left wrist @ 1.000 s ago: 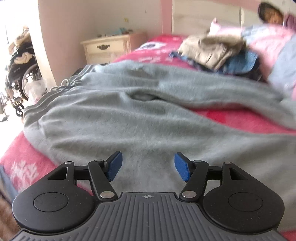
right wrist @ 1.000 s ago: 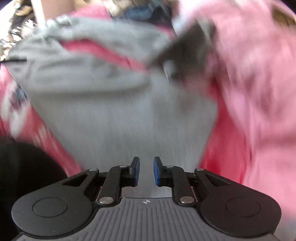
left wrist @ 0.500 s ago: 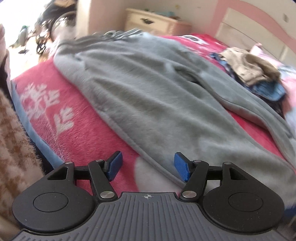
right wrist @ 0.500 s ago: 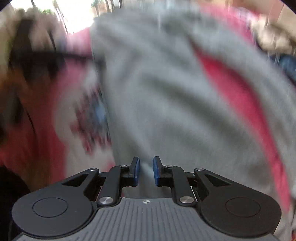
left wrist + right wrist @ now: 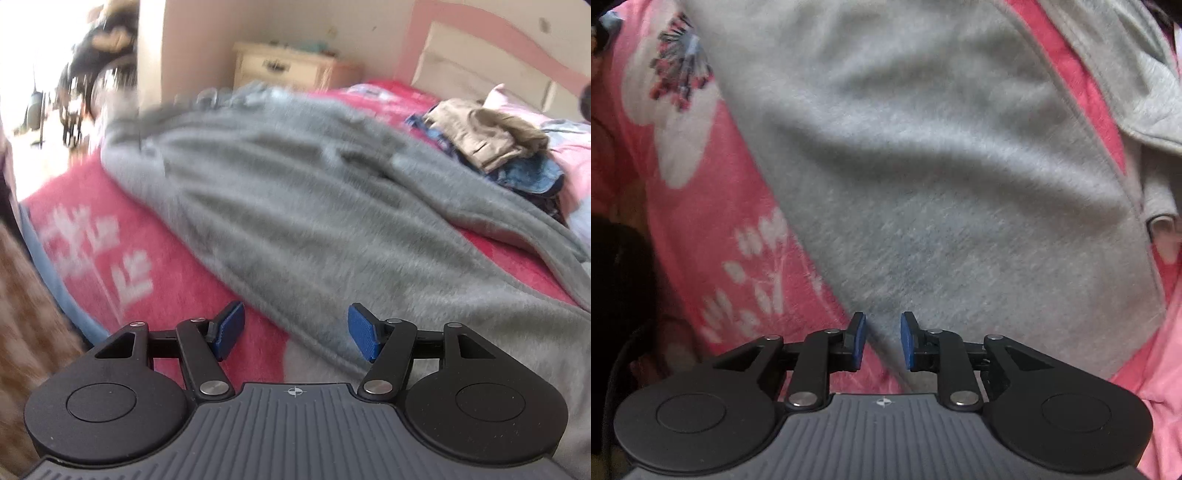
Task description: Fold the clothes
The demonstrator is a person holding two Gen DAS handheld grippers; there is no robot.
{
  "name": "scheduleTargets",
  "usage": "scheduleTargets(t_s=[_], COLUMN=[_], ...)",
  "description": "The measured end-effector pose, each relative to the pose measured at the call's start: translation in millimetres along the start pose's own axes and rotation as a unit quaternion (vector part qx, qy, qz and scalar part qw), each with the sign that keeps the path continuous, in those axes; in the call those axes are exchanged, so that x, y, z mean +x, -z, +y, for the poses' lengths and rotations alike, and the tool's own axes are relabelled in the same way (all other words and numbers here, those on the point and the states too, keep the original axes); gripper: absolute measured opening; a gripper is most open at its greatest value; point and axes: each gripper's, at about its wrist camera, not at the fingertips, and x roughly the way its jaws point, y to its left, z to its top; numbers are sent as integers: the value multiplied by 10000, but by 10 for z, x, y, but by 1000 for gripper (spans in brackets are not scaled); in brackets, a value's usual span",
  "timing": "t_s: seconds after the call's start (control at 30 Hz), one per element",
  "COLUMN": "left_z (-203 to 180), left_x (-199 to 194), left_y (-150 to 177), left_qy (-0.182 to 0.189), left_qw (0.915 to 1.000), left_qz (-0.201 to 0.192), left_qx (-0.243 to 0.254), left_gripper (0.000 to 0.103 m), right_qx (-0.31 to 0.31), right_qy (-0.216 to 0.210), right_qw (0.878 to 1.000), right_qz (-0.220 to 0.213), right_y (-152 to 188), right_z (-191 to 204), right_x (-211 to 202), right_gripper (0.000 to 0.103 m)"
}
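Left wrist view: grey fleece trousers [image 5: 303, 206] lie spread across the pink floral blanket [image 5: 122, 251] on the bed, legs diverging toward the right, fabric soft and rumpled. The left gripper [image 5: 295, 332] hovers over their near edge, jaws wide apart, holding nothing. A pile of folded clothes [image 5: 491, 147] sits beyond, near the headboard, with a nightstand [image 5: 291, 68] by the wall.

Right wrist view: the trousers [image 5: 942, 166] fill the frame over the blanket [image 5: 713, 221]. The right gripper [image 5: 882, 341] shows a narrow gap between its pads, with cloth beneath; no pinch visible.
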Motion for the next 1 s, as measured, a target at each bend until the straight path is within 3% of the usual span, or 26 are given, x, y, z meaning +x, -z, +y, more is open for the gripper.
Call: scheduleTargets(t_s=[0.1, 0.2, 0.27, 0.4, 0.5, 0.53, 0.7, 0.8, 0.9, 1.0], left_z=[-55, -178, -263, -375, -360, -352, -393, -404, -422, -444], left_x=[-68, -18, 71, 254, 305, 305, 314, 313, 263, 193], left_y=[-60, -99, -101, -19, 19, 26, 40, 40, 27, 5], left_qy=[129, 379, 519, 185, 68, 61, -38, -84, -107, -122], left_qw=[9994, 9987, 9982, 9979, 9971, 9969, 9954, 9947, 9937, 9926], left_qz=[-270, -220, -92, 128, 220, 215, 276, 318, 282, 202], left_qx=[149, 274, 271, 613, 729, 753, 914, 977, 1077, 1188], left_gripper=[62, 63, 63, 63, 62, 62, 63, 63, 63, 63], right_qx=[87, -234, -512, -1151, -504, -362, -436, -717, -114, 182], right_qy=[92, 106, -61, 253, -126, -54, -536, -255, 172, -198], right_qw=[9918, 9644, 9480, 9415, 9471, 9463, 9175, 9113, 9081, 8829], right_qz=[-1268, -2632, -3140, -3158, -3166, -3211, -3916, -4047, -4182, -4687], right_y=[-285, -791, -1101, -1353, -1331, -1324, -1456, -1830, -2024, -1779], right_z=[-59, 117, 277, 356, -46, -104, -79, 94, -60, -227], right_x=[-388, -547, -456, -1, -31, -112, -382, -138, -11, -255], right_gripper=[22, 22, 22, 19, 10, 16, 16, 12, 13, 17])
